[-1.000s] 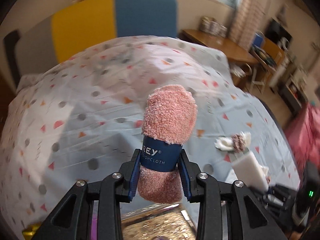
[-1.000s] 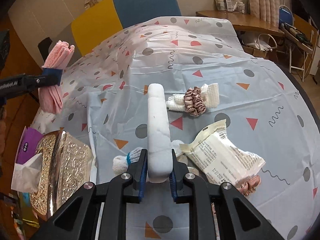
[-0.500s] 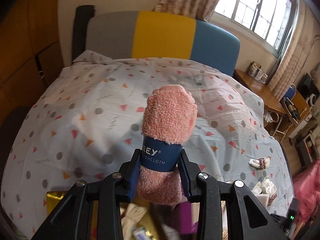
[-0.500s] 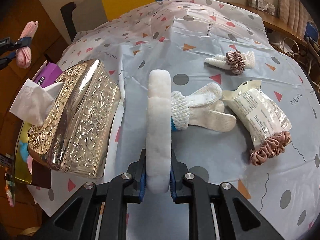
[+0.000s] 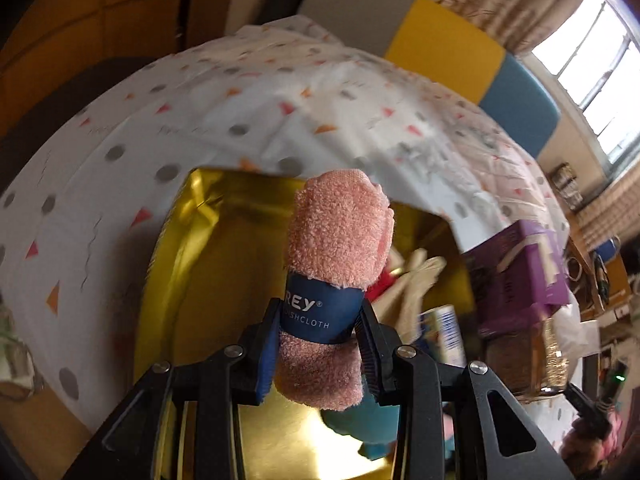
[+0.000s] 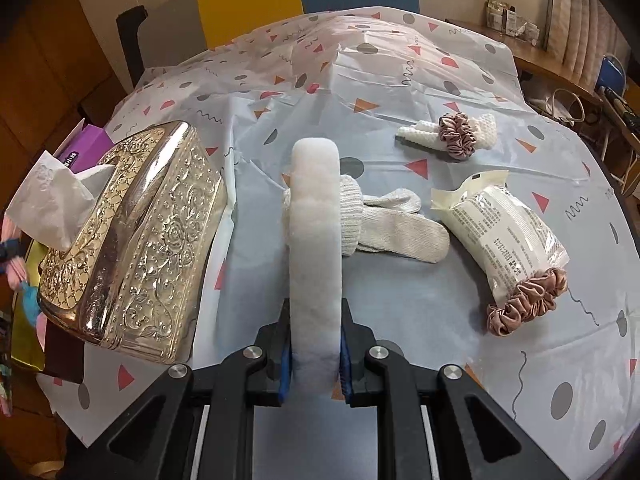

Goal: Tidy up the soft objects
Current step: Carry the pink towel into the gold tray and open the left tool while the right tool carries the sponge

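— Left side first?
— Left gripper [image 5: 320,330] clamped on a rolled pink dishcloth [image 5: 336,248] at its blue paper band, roll upright between the pads. Held above a gold box [image 5: 192,264], open, with blurred items in its far right corner. Purple box [image 5: 520,276] just right of the gold one; patterned tablecloth [image 5: 224,120] beyond it.
— And the right?
— Right gripper [image 6: 316,354] closed on a white sponge [image 6: 316,248], standing on edge. Taking the sponge as the mark: embossed gold tissue box [image 6: 140,240] just left, tissue poking out. Cream knitted gloves [image 6: 396,228] directly behind and to the right, partly hidden. Sealed white packet [image 6: 504,232] further right, a dusty-pink scrunchie [image 6: 528,300] around its near end. Furthest back right — a white waffle cloth [image 6: 424,134] banded by a second scrunchie [image 6: 456,132].
— Cloth resting on anything?
— Clear of the box floor, by the look; contact not discernible.
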A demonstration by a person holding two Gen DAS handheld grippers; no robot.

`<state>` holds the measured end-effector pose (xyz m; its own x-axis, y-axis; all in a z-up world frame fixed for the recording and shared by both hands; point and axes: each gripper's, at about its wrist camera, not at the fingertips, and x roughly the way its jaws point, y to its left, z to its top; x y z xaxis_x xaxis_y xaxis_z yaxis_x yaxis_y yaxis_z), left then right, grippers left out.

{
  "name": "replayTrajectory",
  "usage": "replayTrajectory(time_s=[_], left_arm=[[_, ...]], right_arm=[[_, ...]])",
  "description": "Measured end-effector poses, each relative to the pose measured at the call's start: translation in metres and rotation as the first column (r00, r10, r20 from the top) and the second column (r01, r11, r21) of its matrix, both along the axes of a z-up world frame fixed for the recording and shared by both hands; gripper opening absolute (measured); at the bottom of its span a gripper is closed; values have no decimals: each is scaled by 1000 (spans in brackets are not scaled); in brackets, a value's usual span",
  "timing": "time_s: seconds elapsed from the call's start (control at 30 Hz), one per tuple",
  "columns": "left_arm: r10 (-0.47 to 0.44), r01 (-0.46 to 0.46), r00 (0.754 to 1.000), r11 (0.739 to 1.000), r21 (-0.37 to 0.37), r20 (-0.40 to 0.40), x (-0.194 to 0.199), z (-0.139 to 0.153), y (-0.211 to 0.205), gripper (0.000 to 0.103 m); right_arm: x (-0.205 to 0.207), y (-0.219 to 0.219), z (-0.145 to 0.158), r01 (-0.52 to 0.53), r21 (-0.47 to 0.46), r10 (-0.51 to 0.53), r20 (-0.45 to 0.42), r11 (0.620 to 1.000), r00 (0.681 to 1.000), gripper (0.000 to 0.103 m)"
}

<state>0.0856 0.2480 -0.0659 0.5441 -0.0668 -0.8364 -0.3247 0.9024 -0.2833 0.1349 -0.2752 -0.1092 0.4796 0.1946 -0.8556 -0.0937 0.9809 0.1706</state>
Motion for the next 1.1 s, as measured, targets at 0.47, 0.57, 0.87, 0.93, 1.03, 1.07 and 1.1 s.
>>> replayTrajectory(time_s=[0.47, 0.57, 0.87, 0.93, 1.03, 1.07, 1.1], left_arm=[[23, -24, 1000, 995, 93, 11, 25, -18, 0, 65], [27, -35, 999, 984, 175, 44, 9, -8, -8, 75], [-10, -29, 991, 959, 282, 134, -34, 10, -41, 88], [-17, -25, 990, 957, 288, 142, -41, 12, -48, 89], [-27, -18, 988, 957, 290, 150, -50, 14, -56, 90], [-29, -17, 988, 956, 292, 152, -53, 15, -60, 91], [-34, -13, 987, 956, 292, 154, -55, 15, -62, 91]], right_arm=[[2, -6, -7, 35, -19, -36, -10, 999, 999, 17], [1, -9, -2, 50, 0, -50, 9, 999, 999, 17], [-13, -14, 29, 112, 56, -117, 95, 992, 989, 17], [-16, -14, 38, 121, 68, -129, 114, 990, 985, 17], [-21, -10, 55, 113, 79, -125, 152, 990, 980, 17], [-23, -7, 63, 104, 83, -117, 169, 991, 979, 17], [-24, -3, 71, 91, 86, -106, 186, 992, 977, 17]])
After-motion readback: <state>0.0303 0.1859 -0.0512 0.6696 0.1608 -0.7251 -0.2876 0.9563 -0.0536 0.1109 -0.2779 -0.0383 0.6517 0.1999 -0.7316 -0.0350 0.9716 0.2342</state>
